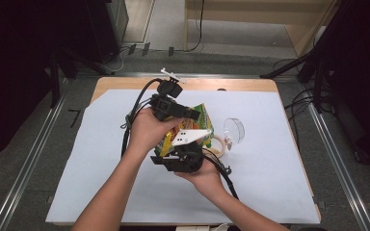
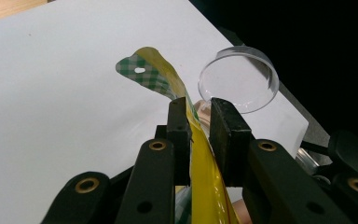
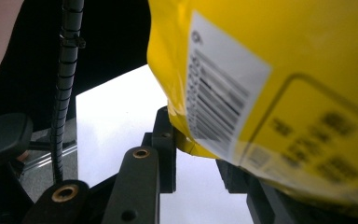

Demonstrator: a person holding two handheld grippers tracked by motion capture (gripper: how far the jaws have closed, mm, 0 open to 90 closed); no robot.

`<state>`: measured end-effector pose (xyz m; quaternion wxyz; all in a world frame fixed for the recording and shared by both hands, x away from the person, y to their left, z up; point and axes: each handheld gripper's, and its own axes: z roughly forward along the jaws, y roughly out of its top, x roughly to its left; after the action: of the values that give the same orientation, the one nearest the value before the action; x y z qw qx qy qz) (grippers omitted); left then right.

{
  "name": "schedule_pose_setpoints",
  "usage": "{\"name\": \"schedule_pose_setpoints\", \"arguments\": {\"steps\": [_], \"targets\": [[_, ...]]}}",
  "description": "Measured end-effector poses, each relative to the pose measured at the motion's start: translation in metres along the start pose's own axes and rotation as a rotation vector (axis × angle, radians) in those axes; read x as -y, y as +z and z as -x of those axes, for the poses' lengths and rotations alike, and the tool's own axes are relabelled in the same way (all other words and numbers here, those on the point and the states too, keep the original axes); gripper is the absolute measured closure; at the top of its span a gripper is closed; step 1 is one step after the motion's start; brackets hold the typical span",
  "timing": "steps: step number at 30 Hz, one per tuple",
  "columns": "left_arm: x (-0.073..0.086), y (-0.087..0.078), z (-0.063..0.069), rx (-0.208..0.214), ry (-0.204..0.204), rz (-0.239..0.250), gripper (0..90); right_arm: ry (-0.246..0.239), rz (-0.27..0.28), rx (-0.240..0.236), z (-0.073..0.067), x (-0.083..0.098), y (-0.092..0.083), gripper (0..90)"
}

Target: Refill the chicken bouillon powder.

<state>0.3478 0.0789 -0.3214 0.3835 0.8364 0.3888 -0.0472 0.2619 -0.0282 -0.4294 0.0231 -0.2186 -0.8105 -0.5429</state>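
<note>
A yellow snack bag (image 1: 200,118) with a green checked top is held up above the white sheet between both grippers. My left gripper (image 1: 195,114) comes from the upper left and is shut on the bag's top strip (image 2: 158,70); the strip curls up out of its jaws (image 2: 198,109), lying against the left one. My right gripper (image 1: 173,148) sits below, a white three-cornered plate on top. Its jaws (image 3: 196,140) close on the bag's lower corner (image 3: 261,46), near the barcode label; the right jaw is mostly hidden behind the bag.
A clear plastic cup (image 1: 234,130) lies on its side just right of the bag, also ahead of the left jaws (image 2: 237,81). A beige tape roll (image 1: 218,144) sits beside it. The white sheet (image 1: 101,168) covers the wooden table (image 1: 125,83); cables trail from both grippers.
</note>
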Motion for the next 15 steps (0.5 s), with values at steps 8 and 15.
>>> {"name": "schedule_pose_setpoints", "arguments": {"steps": [8, 15], "targets": [[-0.0008, 0.0001, -0.0001, -0.004, -0.004, -0.003, 78.4, 0.006, -0.006, -0.006, 0.0005, -0.0013, 0.0000, 72.6], [-0.0020, 0.0005, 0.0012, -0.009, 0.002, -0.008, 78.5, 0.009, -0.009, -0.009, 0.0011, -0.0018, -0.0005, 72.6]]}}
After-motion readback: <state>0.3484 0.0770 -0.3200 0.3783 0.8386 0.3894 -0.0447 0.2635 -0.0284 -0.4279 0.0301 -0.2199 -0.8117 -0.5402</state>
